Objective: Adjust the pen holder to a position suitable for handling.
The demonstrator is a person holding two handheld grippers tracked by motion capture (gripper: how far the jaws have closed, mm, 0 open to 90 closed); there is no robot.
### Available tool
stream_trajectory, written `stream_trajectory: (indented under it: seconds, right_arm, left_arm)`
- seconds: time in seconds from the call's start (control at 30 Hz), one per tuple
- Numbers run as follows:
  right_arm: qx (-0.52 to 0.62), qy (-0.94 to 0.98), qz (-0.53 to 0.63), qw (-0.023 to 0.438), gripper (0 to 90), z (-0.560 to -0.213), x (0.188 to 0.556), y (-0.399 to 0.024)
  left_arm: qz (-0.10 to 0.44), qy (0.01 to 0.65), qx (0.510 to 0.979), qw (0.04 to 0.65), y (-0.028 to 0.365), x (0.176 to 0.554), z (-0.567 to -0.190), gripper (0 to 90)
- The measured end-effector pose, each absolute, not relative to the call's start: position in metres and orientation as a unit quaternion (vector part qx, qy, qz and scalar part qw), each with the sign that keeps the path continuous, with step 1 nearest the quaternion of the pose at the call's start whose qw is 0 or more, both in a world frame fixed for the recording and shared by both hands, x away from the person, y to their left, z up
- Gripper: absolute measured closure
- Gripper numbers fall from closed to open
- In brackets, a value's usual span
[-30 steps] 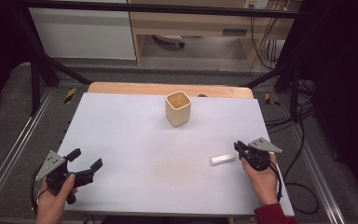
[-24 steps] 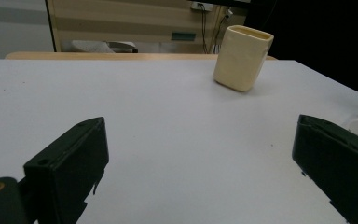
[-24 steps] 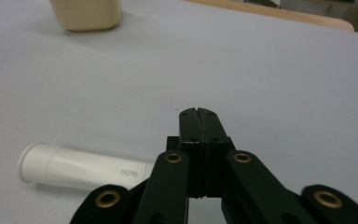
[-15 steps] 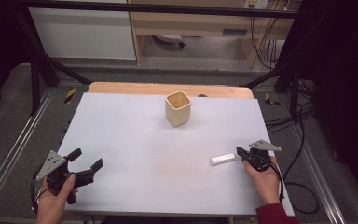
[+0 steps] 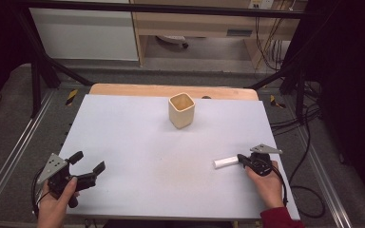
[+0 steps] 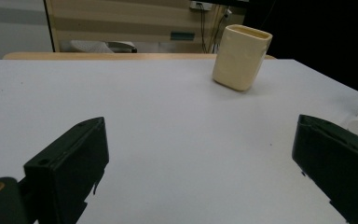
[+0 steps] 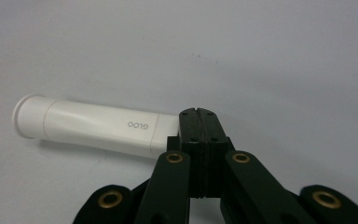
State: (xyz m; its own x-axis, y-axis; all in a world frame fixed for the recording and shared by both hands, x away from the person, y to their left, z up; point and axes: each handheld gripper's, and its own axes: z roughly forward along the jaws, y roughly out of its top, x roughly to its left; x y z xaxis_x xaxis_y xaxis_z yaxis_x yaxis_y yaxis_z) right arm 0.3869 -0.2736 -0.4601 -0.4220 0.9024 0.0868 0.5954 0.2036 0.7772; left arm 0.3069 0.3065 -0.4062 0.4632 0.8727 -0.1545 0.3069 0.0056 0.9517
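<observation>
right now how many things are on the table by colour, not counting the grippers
cream: 1, the square cup standing upright near the far edge
white: 1, the tube lying on its side by the right gripper
total: 2

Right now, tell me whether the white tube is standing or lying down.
Lying down. The white tube rests on its side on the table, its tail end pinched in the shut right gripper.
</observation>
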Motion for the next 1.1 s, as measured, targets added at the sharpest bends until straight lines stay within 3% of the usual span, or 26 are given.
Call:
stream_trajectory:
  seconds: [1.1]
  right_arm:
    - [0.426, 0.809, 0.384, 0.131, 90.0, -0.45, 0.369, -0.163]
  left_arm:
    - [0.259, 0.448, 0.66, 0.544, 0.306, 0.307, -0.407, 3.6]
